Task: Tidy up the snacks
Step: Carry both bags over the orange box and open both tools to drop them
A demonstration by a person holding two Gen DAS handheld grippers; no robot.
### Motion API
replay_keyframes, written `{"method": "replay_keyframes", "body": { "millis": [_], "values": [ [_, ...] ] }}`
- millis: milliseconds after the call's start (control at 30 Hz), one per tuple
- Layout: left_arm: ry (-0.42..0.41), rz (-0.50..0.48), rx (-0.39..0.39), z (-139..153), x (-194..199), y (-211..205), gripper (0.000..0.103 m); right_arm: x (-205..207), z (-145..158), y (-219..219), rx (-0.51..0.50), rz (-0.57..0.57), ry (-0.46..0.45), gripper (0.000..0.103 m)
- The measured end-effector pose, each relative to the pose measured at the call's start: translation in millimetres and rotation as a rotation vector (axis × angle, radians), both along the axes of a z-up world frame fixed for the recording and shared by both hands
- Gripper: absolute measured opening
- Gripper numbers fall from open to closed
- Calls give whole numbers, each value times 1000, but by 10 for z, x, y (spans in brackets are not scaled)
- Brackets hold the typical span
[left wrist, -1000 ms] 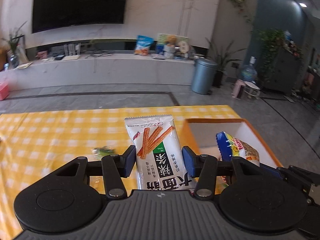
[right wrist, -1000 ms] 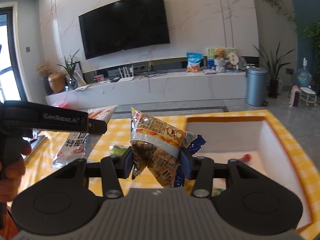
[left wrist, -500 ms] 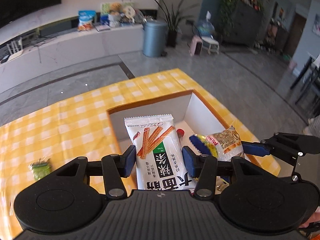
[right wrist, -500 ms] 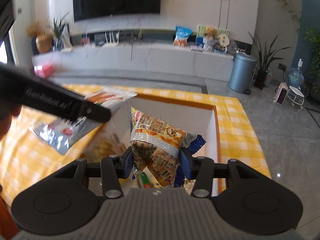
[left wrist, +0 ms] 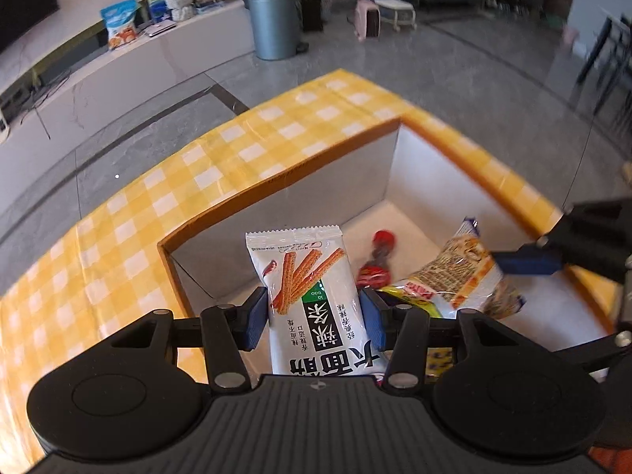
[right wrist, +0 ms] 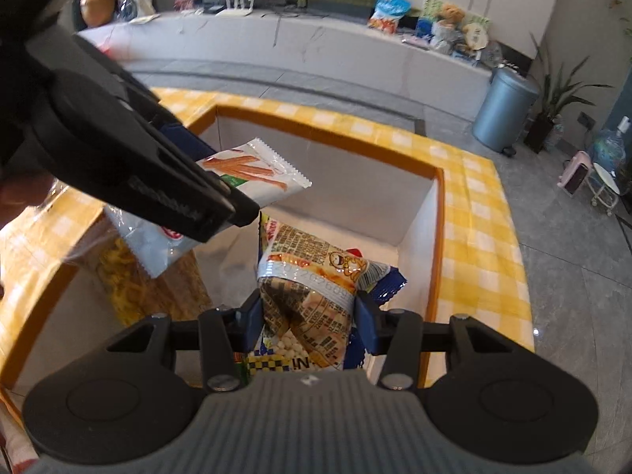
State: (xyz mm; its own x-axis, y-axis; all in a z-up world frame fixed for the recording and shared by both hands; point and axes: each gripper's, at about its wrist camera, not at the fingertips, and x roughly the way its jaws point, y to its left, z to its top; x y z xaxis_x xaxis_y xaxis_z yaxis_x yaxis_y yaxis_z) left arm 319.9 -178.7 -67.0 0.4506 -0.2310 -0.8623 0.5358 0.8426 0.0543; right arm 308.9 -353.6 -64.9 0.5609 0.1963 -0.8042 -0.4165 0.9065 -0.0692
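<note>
1. White stick-snack packet (left wrist: 312, 300) is pinched in the left gripper (left wrist: 312, 316), hanging over the box (left wrist: 284, 193).
2. Orange snack bag (right wrist: 312, 296) is clamped in the right gripper (right wrist: 308, 320), also above the box.
3. Red candy (left wrist: 377, 260) already lies inside.
4. Advice: lower each packet near the floor, let go one at a time, keep the grippers apart.
</note>
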Motion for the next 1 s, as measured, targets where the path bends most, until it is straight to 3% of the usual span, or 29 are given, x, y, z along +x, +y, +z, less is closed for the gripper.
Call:
{"method": "replay_keyframes", "body": {
  "millis": [200,333,467,567,700,800,1000],
  "values": [
    [28,-49,61,-117,93,-63,58,100,-118,122,-74,53,36,47],
    [50,-79,86,-169,107,-56,63,180,-153,118,-61,43,72,47],
    [43,-113,86,-108,47,-30,71,185,-141,113,-57,35,78,47],
    [47,-142,88,-6,-13,-11,70,164,-130,128,-56,36,79,47],
    [104,-209,144,103,-128,-16,37,124,-68,125,-20,44,89,47],
    [135,-272,205,151,-279,-51,26,74,-34,133,-23,49,83,48],
    [197,-297,316,64,-412,-158,25,35,-39,77,-4,23,101,48]
  ]
}}
